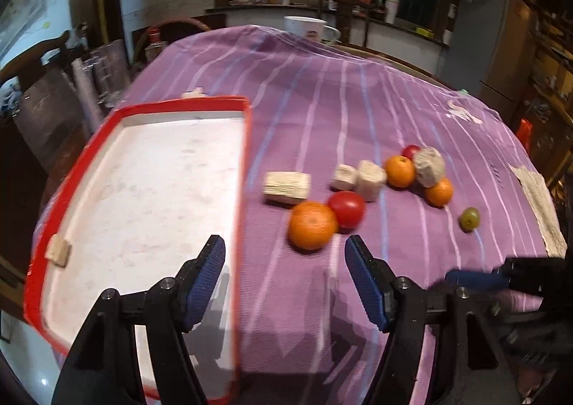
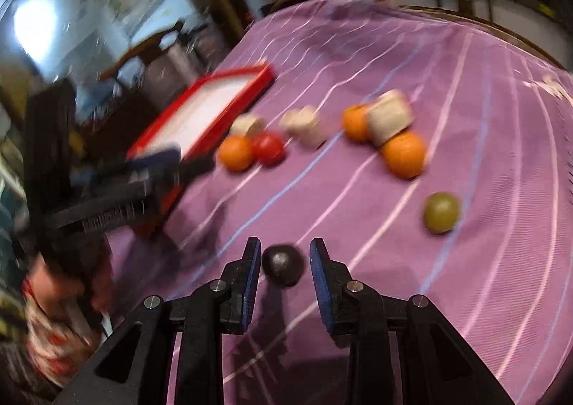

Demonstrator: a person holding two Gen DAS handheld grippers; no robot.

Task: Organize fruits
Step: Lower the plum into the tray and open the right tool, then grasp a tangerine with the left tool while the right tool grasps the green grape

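Your right gripper [image 2: 284,263] stands with its jaws apart around the dark round fruit [image 2: 283,264] at bottom centre, not yet touching. It looks small, smooth and likely to roll, so pinch it gently across its widest part. Your left gripper [image 1: 284,258] hangs open beside the red tray [image 1: 143,218].

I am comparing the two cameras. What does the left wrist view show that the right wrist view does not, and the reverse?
Only the left wrist view shows the pale block lying in the tray's near left corner, and the small red fruit behind the far oranges.

Only the right wrist view shows the dark ball between the open right tongs; contact cannot be told.

Both show the red tray, the near orange touching the tomato, the green fruit and the purple cloth.
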